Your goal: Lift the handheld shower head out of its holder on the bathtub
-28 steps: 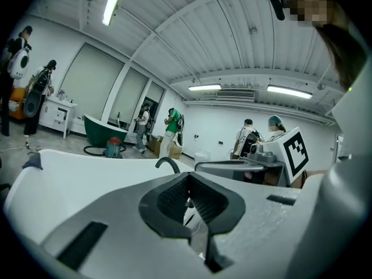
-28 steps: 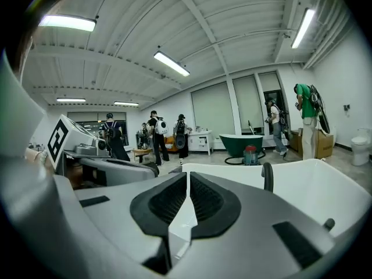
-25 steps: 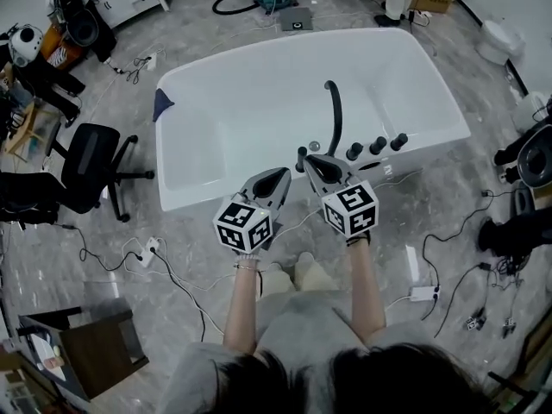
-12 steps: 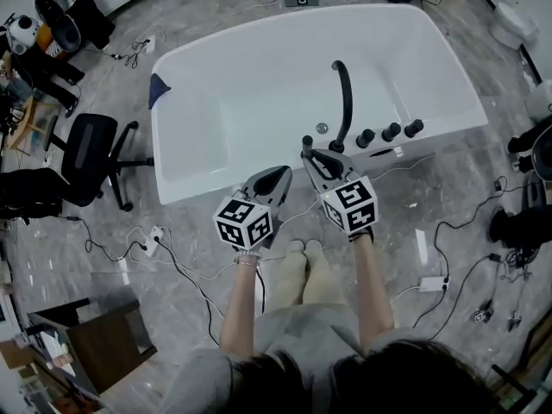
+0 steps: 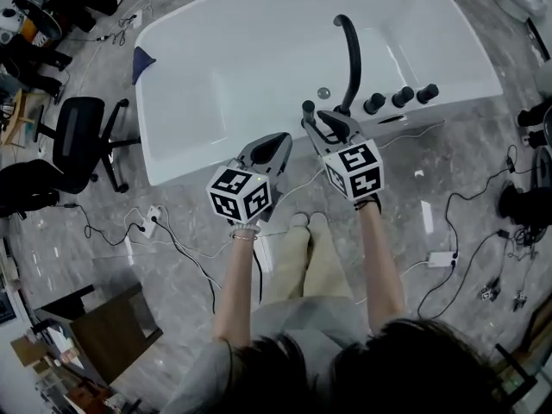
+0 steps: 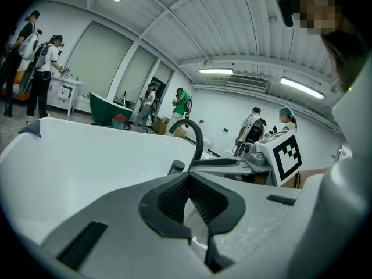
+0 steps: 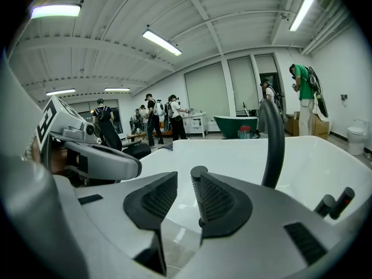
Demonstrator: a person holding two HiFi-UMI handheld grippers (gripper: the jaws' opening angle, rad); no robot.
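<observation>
The handheld shower head [image 5: 307, 109] is a short black cylinder standing upright in its holder on the white bathtub's [image 5: 181, 145] near rim, left of the curved black spout [image 5: 350, 54]. My right gripper [image 5: 332, 121] hovers just in front of it. In the right gripper view, my right gripper [image 7: 185, 193] is open; its jaws have just been opening with nothing between them. The shower head's top [image 7: 199, 172] peeks out at the right pad's tip. My left gripper [image 5: 274, 143] is to the left, over the rim. In its own view my left gripper [image 6: 187, 182] is shut and empty.
Three black knobs [image 5: 401, 97] sit on the rim right of the spout, and a round drain button [image 5: 323, 93] lies inside the tub. Cables [image 5: 172, 248] trail over the floor. A black office chair [image 5: 73, 141] stands left of the tub. Several people stand in the background.
Both grippers have sunk and closed in on the tub's rim. The right gripper's jaws have parted, and its tips now sit right by the shower head.
</observation>
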